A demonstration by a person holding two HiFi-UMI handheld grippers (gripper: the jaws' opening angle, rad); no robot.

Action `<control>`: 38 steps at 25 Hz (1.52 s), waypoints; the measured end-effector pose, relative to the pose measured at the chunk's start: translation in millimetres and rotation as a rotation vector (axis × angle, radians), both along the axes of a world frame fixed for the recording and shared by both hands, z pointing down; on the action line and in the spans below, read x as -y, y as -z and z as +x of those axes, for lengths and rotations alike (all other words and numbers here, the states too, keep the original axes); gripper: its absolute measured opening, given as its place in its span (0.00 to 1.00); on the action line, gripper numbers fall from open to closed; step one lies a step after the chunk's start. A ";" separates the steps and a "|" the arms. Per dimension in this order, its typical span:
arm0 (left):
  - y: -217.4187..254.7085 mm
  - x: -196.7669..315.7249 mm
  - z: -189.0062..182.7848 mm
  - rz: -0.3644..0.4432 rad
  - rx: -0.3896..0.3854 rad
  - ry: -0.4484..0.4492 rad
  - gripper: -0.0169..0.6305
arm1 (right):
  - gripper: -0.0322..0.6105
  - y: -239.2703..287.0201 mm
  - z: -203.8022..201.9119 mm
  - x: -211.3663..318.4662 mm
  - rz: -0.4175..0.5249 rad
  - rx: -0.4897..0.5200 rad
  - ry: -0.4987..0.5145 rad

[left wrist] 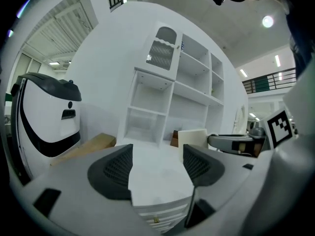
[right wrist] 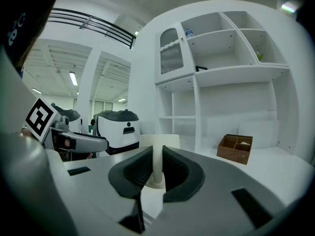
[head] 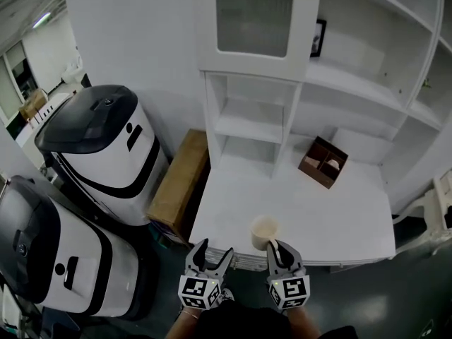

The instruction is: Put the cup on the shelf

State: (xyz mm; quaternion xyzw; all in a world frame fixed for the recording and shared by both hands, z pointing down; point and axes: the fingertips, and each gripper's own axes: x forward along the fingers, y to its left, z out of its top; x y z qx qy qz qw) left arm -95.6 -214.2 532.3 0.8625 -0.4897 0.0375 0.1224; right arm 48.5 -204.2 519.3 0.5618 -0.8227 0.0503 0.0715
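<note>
A cream cup [head: 263,229] stands on the white table [head: 346,224] near its front edge, below the white shelf unit [head: 258,126]. My right gripper [head: 280,248] is shut on the cup; in the right gripper view its jaws [right wrist: 157,167] pinch a thin upright part of the cup [right wrist: 158,140], wall or handle, I cannot tell which. My left gripper [head: 212,255] hovers just left of the cup at the table's edge, open, with nothing between its fingers [left wrist: 157,163]. The cup [left wrist: 192,137] shows to its right.
A brown divided box [head: 323,162] sits on the table at the back right, under the shelf [right wrist: 231,68]. Two large white and black machines [head: 99,147] and a cardboard box [head: 176,182] stand to the left of the table.
</note>
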 end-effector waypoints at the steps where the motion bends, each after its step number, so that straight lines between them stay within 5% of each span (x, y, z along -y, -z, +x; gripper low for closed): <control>1: 0.4 4.8 -2.9 0.002 0.001 -0.007 0.50 | 0.13 0.1 -3.4 4.0 -0.001 0.000 -0.006; 12: 2.2 33.4 -16.9 0.011 0.000 -0.031 0.50 | 0.13 29.8 -19.2 46.2 0.072 0.009 -0.027; 38: 31.8 115.2 -21.6 0.064 -0.015 0.104 0.50 | 0.13 157.2 -13.8 207.4 0.275 0.069 0.041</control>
